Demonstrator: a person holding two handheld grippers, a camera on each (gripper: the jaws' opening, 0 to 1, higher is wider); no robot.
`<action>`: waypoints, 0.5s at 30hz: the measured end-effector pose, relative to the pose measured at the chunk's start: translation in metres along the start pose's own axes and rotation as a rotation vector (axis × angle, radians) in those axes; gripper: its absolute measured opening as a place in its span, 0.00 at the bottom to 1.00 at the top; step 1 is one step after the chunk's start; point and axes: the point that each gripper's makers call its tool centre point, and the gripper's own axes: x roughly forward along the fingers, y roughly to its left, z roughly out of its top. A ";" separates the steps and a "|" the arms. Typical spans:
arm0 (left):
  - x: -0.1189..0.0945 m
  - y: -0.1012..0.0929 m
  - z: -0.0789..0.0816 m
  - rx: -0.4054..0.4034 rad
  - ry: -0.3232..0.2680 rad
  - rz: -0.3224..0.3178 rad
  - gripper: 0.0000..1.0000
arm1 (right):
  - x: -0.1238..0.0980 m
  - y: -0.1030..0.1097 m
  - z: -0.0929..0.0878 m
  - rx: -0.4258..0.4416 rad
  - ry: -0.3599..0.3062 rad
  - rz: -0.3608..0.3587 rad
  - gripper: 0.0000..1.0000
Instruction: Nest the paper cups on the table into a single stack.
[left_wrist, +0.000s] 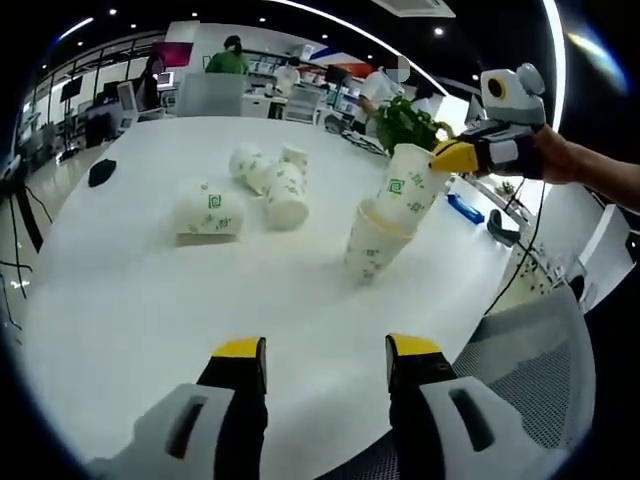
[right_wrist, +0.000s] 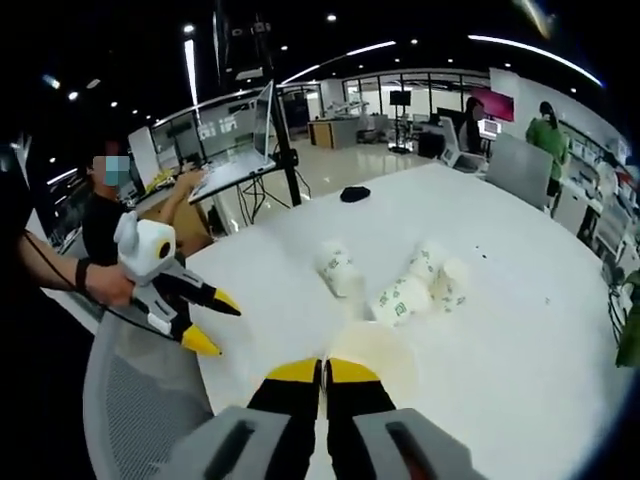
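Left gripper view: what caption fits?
Right hand-held gripper lowers a paper cup onto the stack.

On the white table (left_wrist: 130, 300): two nested paper cups (left_wrist: 395, 215) standing, four loose cups (left_wrist: 262, 190) lying nearby, one black mouse (left_wrist: 101, 172).
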 end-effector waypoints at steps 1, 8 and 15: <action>0.000 0.000 0.000 0.000 0.001 0.001 0.46 | 0.002 -0.001 -0.001 0.001 0.001 0.001 0.00; -0.001 0.000 0.000 -0.006 -0.004 0.002 0.46 | 0.010 -0.001 -0.005 -0.008 0.017 0.011 0.00; -0.002 -0.001 0.001 -0.008 -0.007 0.003 0.46 | 0.010 -0.002 -0.008 -0.003 0.023 0.010 0.00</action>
